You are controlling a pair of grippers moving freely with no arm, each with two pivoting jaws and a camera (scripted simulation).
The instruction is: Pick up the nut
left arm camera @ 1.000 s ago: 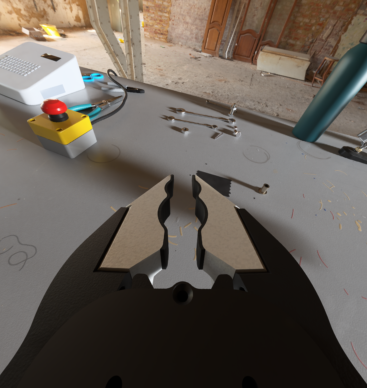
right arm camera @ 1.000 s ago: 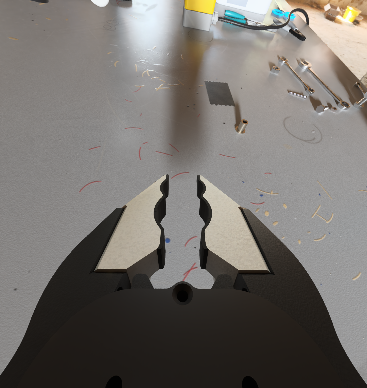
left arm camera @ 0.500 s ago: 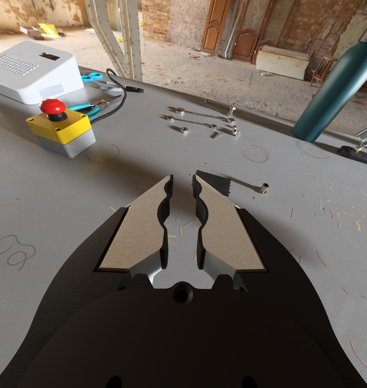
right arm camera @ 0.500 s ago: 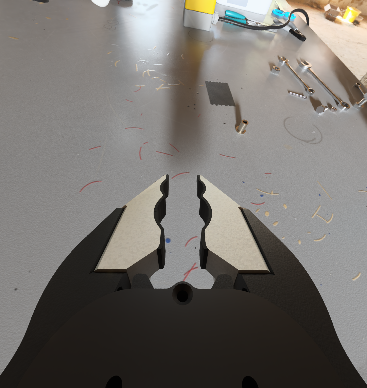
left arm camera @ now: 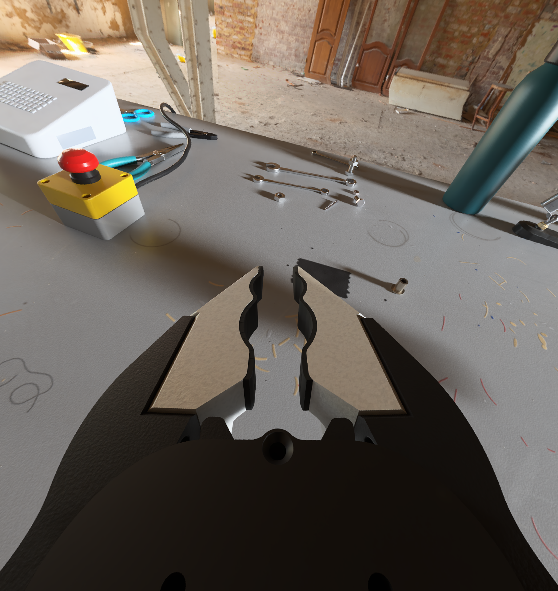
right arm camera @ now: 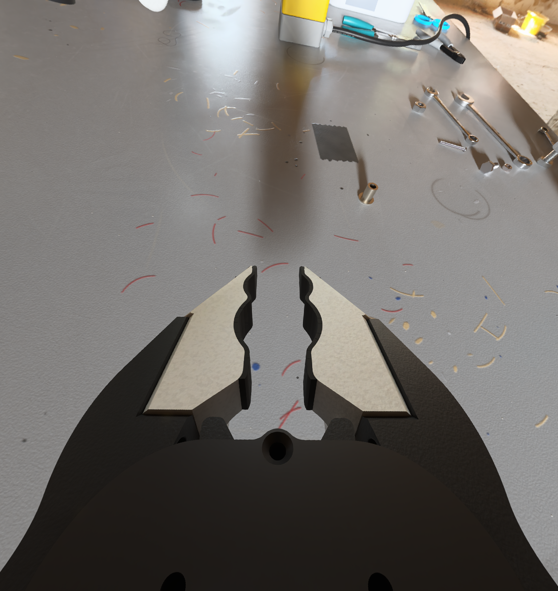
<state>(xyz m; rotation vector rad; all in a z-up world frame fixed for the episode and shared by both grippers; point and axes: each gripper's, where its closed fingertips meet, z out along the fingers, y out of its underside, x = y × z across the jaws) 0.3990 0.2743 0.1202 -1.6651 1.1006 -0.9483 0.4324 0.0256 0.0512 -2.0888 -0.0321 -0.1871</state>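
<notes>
The left tongs (left arm camera: 277,271) hang over the grey table (left arm camera: 79,319) with their jaws spread a little and nothing between them. The nut (left arm camera: 399,285), a small brass-coloured sleeve with a flange, lies on the table at about 2 o'clock from the fingertips, well apart from them, with a dark grey patch (left arm camera: 324,277) just beyond the right fingertip and between it and the nut.

In the right wrist view the right tongs (right arm camera: 277,270) are likewise parted and hold nothing, above a stretch of table strewn with red and tan scratches. From here the nut (right arm camera: 368,193) lies at about 1 o'clock, farther up the table and clear of both fingers, its open bore tilted toward 1 o'clock. The grey patch (right arm camera: 334,142) lies just beyond it at 11 o'clock.

Farther off in the left wrist view, at 12 o'clock, lie two wrenches (left arm camera: 306,174) with a hex nut (left arm camera: 279,196) and a bolt (left arm camera: 358,201) beside them. At 10 o'clock stand a yellow box with a red button (left arm camera: 89,192), teal pliers (left arm camera: 134,163) and a white device (left arm camera: 47,105). A teal bottle (left arm camera: 507,144) stands at 2 o'clock.
</notes>
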